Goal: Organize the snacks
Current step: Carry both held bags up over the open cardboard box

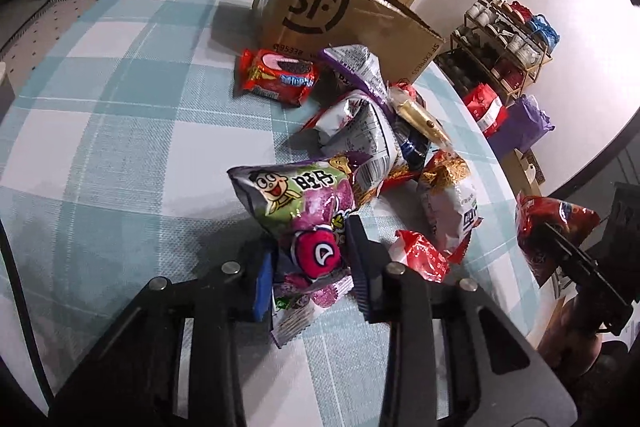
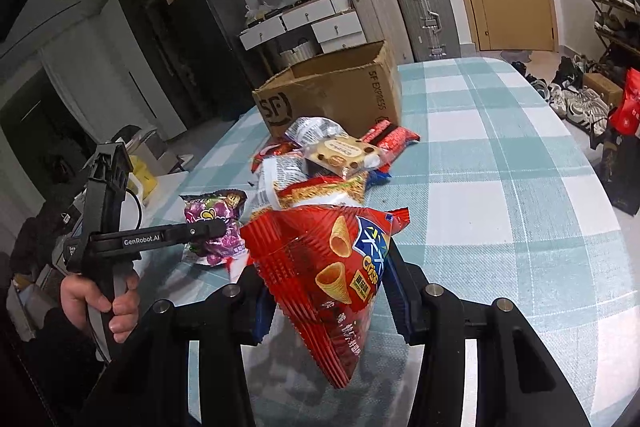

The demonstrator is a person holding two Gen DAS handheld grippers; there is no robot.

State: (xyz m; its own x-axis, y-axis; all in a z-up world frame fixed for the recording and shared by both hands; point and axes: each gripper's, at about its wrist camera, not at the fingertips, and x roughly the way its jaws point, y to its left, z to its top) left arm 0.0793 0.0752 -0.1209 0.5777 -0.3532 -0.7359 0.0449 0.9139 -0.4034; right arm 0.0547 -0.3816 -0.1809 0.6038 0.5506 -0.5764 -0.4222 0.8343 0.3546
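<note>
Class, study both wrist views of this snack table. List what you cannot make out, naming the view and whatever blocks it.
- Inside of the cardboard box: both views show only its outer walls.
- Dark blue packet, left wrist view: buried under the silver bags, print unreadable.
- Lower end of the purple candy bag: covered by the left gripper shut on it.
- Table beneath the red cone-snack bag, right wrist view: hidden by the bag in the right gripper.

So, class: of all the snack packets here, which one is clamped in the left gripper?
The purple grape-candy packet, pinched in the left gripper. The red cone-crisp bag sits in the right gripper; the others lie loose on the checked tablecloth.
</note>
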